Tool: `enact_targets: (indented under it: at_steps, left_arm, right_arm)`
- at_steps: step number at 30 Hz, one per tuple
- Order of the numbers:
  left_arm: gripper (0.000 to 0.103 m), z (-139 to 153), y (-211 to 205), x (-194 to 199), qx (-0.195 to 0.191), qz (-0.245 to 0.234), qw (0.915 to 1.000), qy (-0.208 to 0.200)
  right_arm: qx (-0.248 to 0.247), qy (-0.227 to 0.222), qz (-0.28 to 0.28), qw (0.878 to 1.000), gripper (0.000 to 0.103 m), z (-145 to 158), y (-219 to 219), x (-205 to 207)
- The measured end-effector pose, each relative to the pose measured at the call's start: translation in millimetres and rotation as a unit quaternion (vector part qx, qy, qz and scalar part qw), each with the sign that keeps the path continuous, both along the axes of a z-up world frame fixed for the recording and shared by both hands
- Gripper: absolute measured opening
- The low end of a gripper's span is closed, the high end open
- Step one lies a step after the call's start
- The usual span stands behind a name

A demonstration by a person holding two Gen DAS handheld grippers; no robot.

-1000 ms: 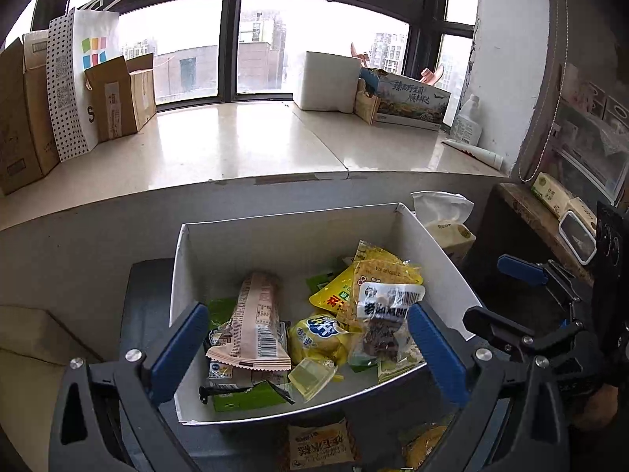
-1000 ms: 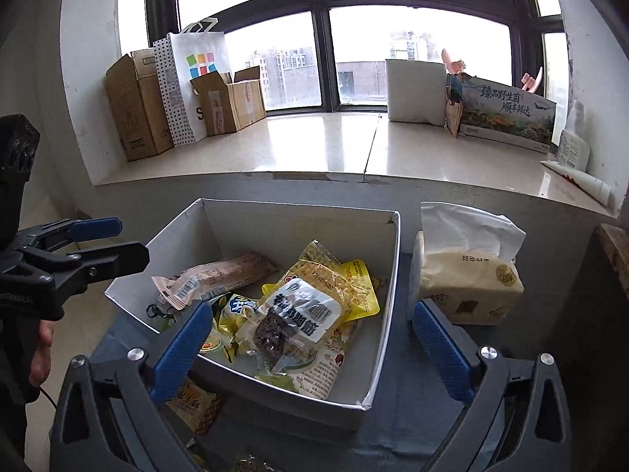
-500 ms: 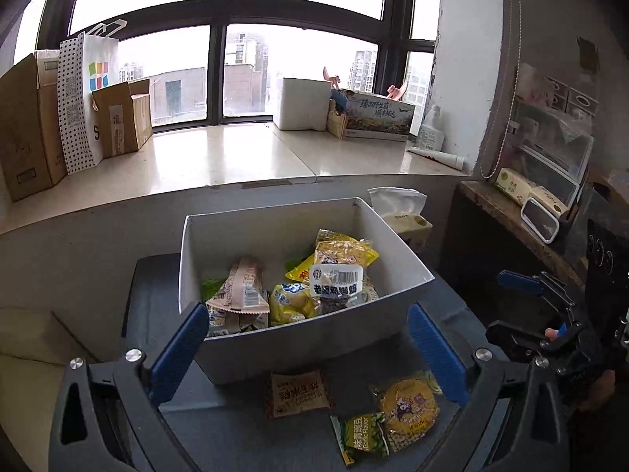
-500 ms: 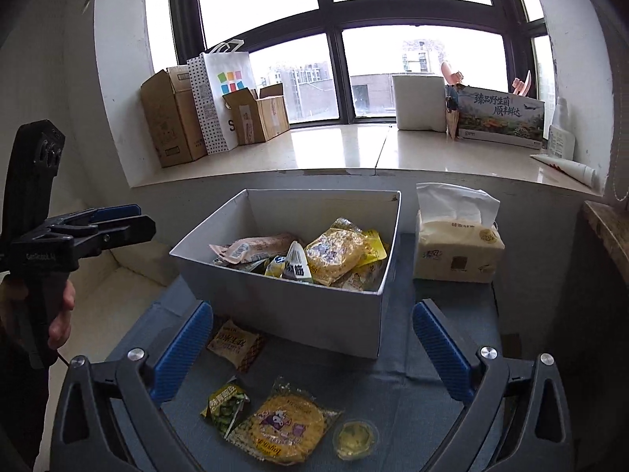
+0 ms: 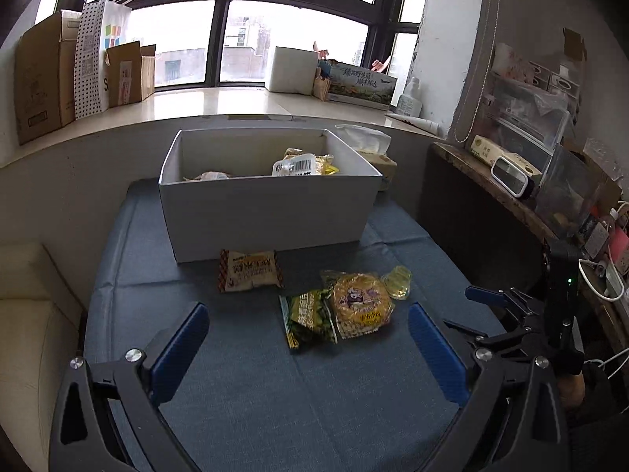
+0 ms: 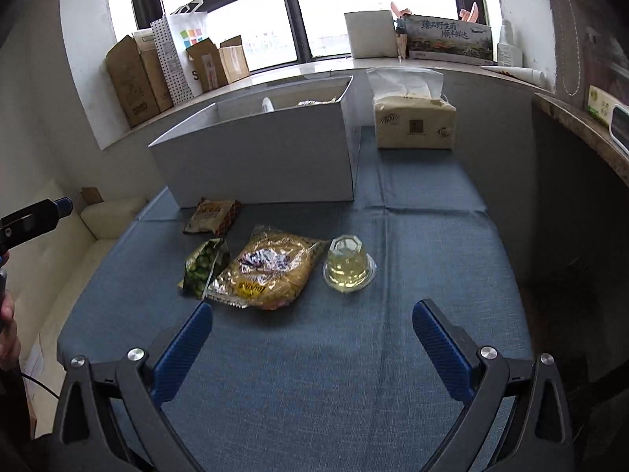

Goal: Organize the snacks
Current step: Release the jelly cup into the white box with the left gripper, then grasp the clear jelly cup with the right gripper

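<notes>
A white box [image 5: 267,212] [image 6: 259,161] holding several snack packets stands at the back of the blue cloth table [image 5: 275,393]. In front of it lie a brown packet [image 5: 249,269] [image 6: 214,216], a green pea packet [image 5: 308,320] [image 6: 204,261], a round yellow packet [image 5: 359,303] [image 6: 271,271] and a clear jelly cup [image 5: 398,281] [image 6: 349,263]. My left gripper [image 5: 308,350] is open and empty, near the table's front. My right gripper [image 6: 312,344] is open and empty, just short of the yellow packet and the cup. It also shows in the left wrist view [image 5: 507,314].
A tissue pack [image 6: 412,122] stands right of the box. Cardboard boxes and a paper bag [image 5: 94,59] line the window sill. A wooden shelf [image 5: 503,192] with clutter runs along the right. A cream cushion [image 5: 23,334] lies left of the table.
Both grippers have pulled back and down from above the box toward the table's front. The box's contents are mostly hidden now and the loose snacks have come into view.
</notes>
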State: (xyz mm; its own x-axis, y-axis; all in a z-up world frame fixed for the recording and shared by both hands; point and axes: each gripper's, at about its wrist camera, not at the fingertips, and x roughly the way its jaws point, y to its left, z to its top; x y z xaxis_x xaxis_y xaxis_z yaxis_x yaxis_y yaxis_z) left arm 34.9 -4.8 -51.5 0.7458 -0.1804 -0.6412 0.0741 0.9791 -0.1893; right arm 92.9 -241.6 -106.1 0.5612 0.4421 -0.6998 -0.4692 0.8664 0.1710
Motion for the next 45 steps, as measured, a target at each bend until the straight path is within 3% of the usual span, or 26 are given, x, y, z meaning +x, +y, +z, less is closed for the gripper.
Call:
enact_targets:
  at_steps: [8, 17, 21, 23, 25, 27, 37, 45]
  left_arm:
    - [0.103, -17, -1, -6, 0.011, 0.011, 0.9997, 0.019]
    - [0.103, -26, 1, -4, 0.018, 0.016, 0.9992, 0.031]
    - [0.103, -28, 4, -4, 0.019, 0.021, 0.9990, 0.034]
    - [0.103, -29, 5, -4, 0.022, 0.024, 0.9988, 0.038]
    - [0.103, -29, 7, -4, 0.024, 0.028, 0.9986, 0.038]
    - [0.103, -30, 8, -3, 0.020, 0.029, 0.9986, 0.040]
    - [0.103, -34, 12, 5, 0.025, 0.034, 0.9979, 0.048]
    - [0.103, -24, 14, 37, 0.041, 0.044, 0.9968, 0.052]
  right_arm:
    - [-0.009, -0.001, -0.018, 1.000, 0.103, -4, 1, 7]
    - [-0.048, 0.009, -0.009, 0.999, 0.103, -20, 21, 52]
    - [-0.027, 0.028, -0.020, 0.999, 0.103, -30, 20, 77]
    - [-0.021, 0.045, -0.018, 0.999, 0.093, -37, 20, 87]
    - [-0.040, 0.050, -0.015, 0.998, 0.053, -43, 24, 90]
    - [-0.056, 0.039, -0.023, 0.997, 0.039, -43, 24, 88]
    - [-0.046, 0.027, -0.027, 0.998, 0.039, -37, 19, 79]
    - [-0.014, 0.000, -0.020, 1.000, 0.039, -1, 5, 51]
